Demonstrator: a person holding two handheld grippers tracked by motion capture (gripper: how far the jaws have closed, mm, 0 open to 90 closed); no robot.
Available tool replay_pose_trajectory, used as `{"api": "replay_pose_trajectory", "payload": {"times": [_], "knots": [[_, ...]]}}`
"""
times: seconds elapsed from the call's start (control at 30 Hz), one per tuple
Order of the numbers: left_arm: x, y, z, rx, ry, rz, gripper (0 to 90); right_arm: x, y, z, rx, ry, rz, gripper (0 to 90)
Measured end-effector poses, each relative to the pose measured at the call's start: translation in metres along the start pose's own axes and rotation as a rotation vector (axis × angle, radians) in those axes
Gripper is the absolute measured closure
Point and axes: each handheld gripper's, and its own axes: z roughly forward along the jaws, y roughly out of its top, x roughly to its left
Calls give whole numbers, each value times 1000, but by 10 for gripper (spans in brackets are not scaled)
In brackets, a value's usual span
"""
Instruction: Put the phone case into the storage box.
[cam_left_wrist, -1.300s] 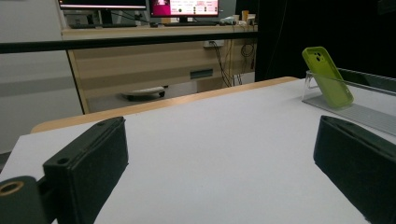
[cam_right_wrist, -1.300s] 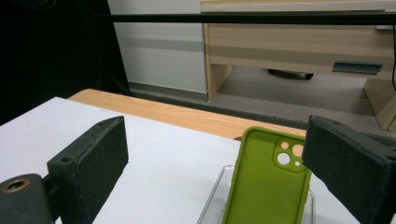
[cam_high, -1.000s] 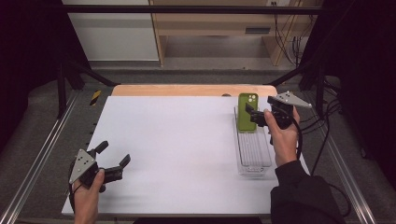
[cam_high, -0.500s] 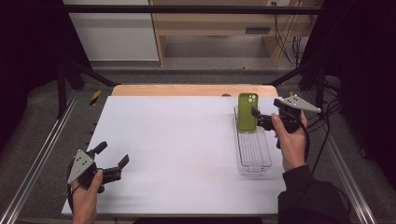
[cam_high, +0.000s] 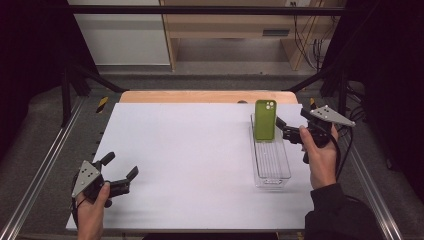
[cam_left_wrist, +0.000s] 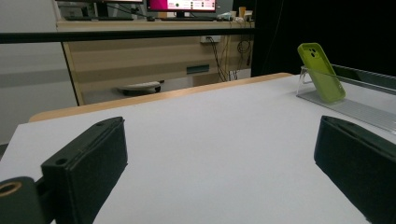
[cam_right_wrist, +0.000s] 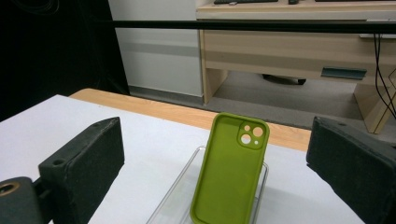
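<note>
Green phone case (cam_high: 265, 120) stands on end at the far end of a clear plastic tray (cam_high: 270, 165), leaning back against the tray's far wall, camera cut-out uppermost. Tray sits on the right part of the white desk (cam_high: 190, 150), its length running near to far.

Right gripper (cam_high: 281, 129): jaws wide apart, holding nothing, pointing leftward at the case from just beside the tray's right wall. Close to the case but apart from it, no contact visible. In the right gripper view the case (cam_right_wrist: 229, 170) stands between the two jaws but farther off, its hollow inner face toward the camera.

Left gripper (cam_high: 121, 169): also wide, empty, low over the desk's near left corner, well apart from the tray. From its camera the case (cam_left_wrist: 321, 71) is far off to the right.

Key relation: the case's long axis is near vertical, tilted back; the right gripper is by far the nearer. Judgement: a grasp would need the jaws to close across the case's narrow width, approaching level so as not to tip it flat.
</note>
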Motion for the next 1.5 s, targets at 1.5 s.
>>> {"api": "replay_pose_trajectory", "payload": {"times": [1.5], "knots": [[-3, -5, -13, 18, -10, 5, 20, -16, -49, -53, -85, -37, 20, 34]]}}
